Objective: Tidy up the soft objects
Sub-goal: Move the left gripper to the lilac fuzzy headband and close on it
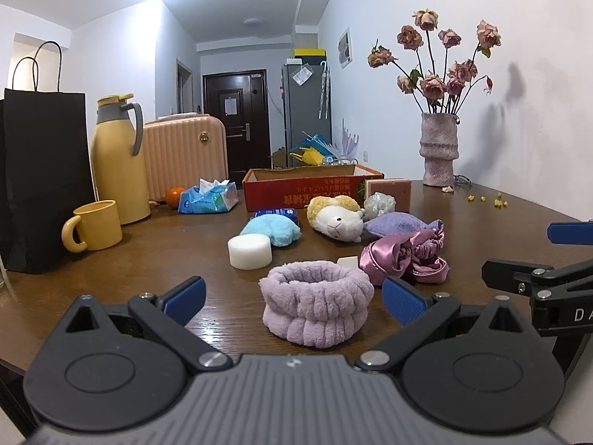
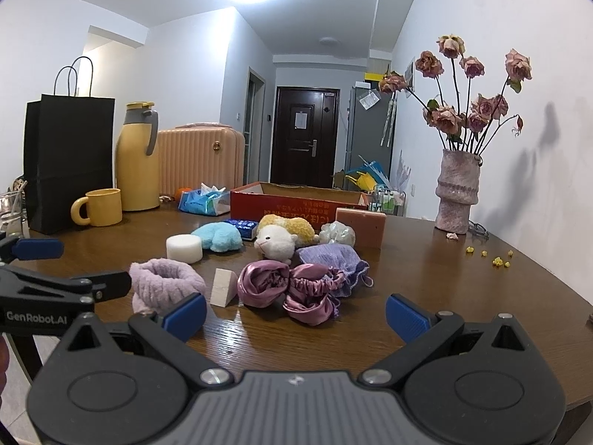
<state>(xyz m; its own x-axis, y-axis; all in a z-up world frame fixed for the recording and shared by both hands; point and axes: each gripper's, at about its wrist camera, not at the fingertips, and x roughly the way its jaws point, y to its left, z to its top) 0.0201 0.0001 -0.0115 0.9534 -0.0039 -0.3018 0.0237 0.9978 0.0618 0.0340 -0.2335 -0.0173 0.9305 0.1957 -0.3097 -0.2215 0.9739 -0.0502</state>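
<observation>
My left gripper [image 1: 294, 300] is open, its blue pads either side of a fluffy lilac headband [image 1: 315, 304] on the brown table. My right gripper [image 2: 295, 313] is open over bare table, just short of a pink satin bonnet [image 2: 287, 289]. Farther back lie a white round sponge [image 1: 249, 251], a light blue plush [image 1: 272, 230], a white and yellow plush animal [image 1: 339, 218] and a purple pouch [image 2: 328, 257]. A pale wedge sponge [image 2: 223, 286] stands between headband and bonnet. An open red cardboard box [image 1: 315, 189] sits behind them.
A yellow mug [image 1: 92, 225], yellow thermos [image 1: 116, 159], black paper bag [image 1: 40, 178], tissue pack [image 1: 209, 198] and orange [image 1: 174, 197] stand at the left. A vase of dried roses [image 1: 439, 148] stands back right, near the wall. A pink sponge block [image 2: 360, 226] stands by the box.
</observation>
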